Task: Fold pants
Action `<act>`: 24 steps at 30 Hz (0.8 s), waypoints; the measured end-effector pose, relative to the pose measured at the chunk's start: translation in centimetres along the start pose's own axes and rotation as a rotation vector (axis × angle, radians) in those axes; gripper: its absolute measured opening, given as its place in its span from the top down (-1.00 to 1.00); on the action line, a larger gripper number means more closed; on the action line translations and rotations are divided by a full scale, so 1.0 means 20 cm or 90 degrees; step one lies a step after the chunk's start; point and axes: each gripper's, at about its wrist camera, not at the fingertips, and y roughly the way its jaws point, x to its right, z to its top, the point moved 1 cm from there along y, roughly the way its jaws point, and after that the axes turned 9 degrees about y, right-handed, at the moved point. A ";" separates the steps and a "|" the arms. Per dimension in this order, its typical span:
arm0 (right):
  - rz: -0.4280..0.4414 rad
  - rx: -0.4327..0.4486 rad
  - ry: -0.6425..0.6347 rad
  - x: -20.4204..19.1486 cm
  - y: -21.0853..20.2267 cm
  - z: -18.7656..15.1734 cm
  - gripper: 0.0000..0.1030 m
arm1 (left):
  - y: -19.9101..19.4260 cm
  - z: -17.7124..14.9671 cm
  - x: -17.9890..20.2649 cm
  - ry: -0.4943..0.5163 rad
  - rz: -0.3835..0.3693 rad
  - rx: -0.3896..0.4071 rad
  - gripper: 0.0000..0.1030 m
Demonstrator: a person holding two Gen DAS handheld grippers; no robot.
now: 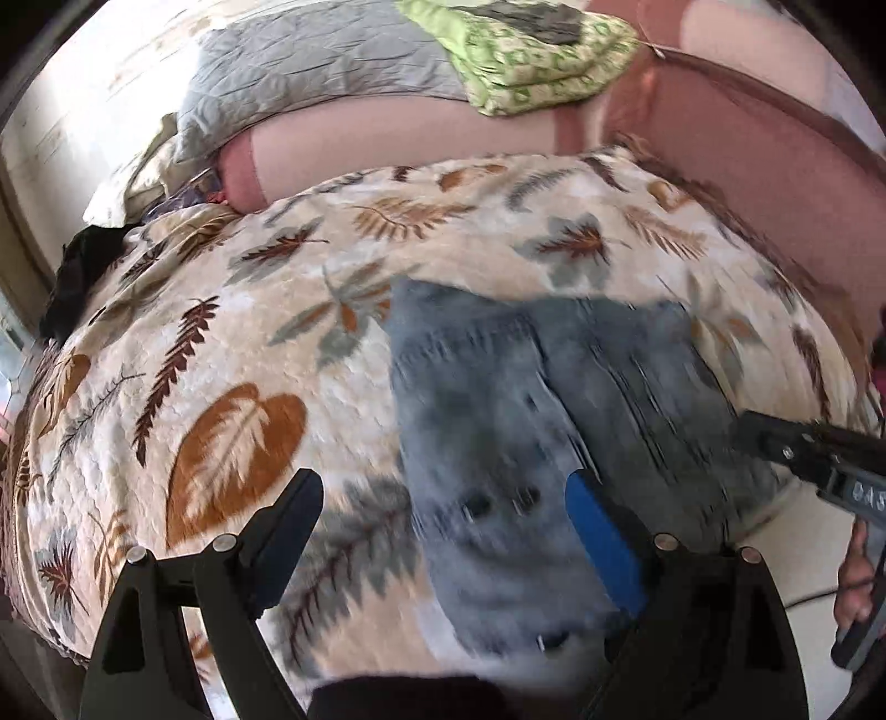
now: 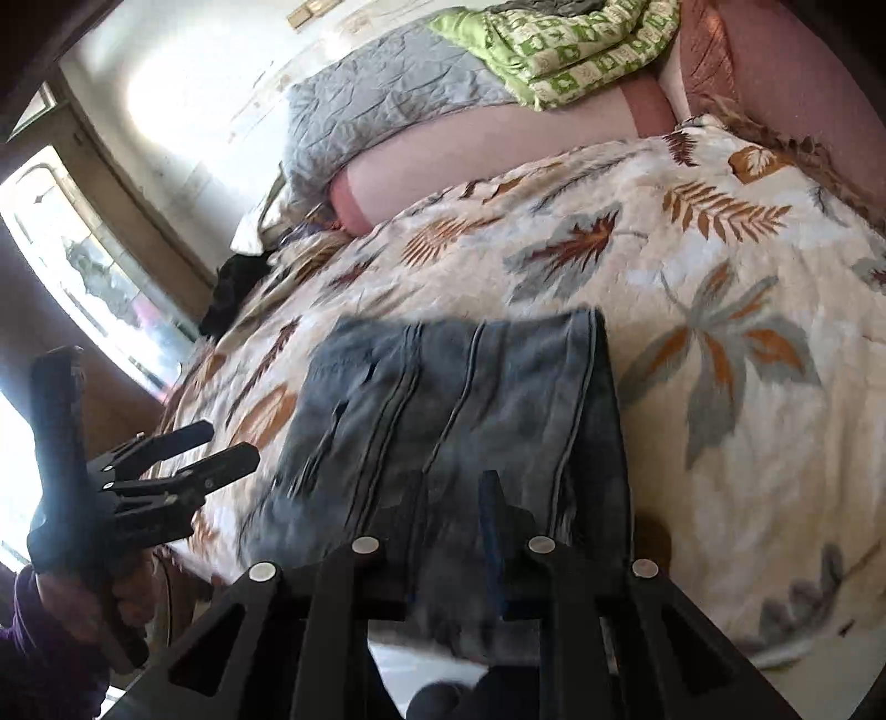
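- My left gripper [image 1: 443, 531] stands wide open with nothing between its fingers, above the near left edge of the jeans [image 1: 559, 421]
- My right gripper [image 2: 451, 520] has its jaws narrowed to a small gap; whether they pinch the denim I cannot tell
- The jeans lie folded flat on the leaf-print bedspread [image 1: 232, 343], near its front edge; pillows [image 2: 498, 149] sit beyond

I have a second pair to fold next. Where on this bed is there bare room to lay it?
The leaf-print blanket is bare to the right of the jeans, and again between them and the long pink bolster. The head end is crowded with a grey quilt and a green quilt; dark clothing sits at the window-side edge.
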 end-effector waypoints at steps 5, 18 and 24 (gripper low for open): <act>-0.028 -0.043 0.027 0.03 0.08 -0.10 0.57 | 0.09 -0.11 0.05 -0.005 -0.026 -0.056 -0.75; -0.025 -0.039 0.070 0.07 -0.01 -0.17 0.14 | 0.03 -0.05 0.00 -0.017 0.001 -0.048 -0.86; -0.062 0.053 0.017 0.03 -0.26 -0.14 0.06 | -0.28 0.05 0.05 -0.003 0.034 0.065 -0.86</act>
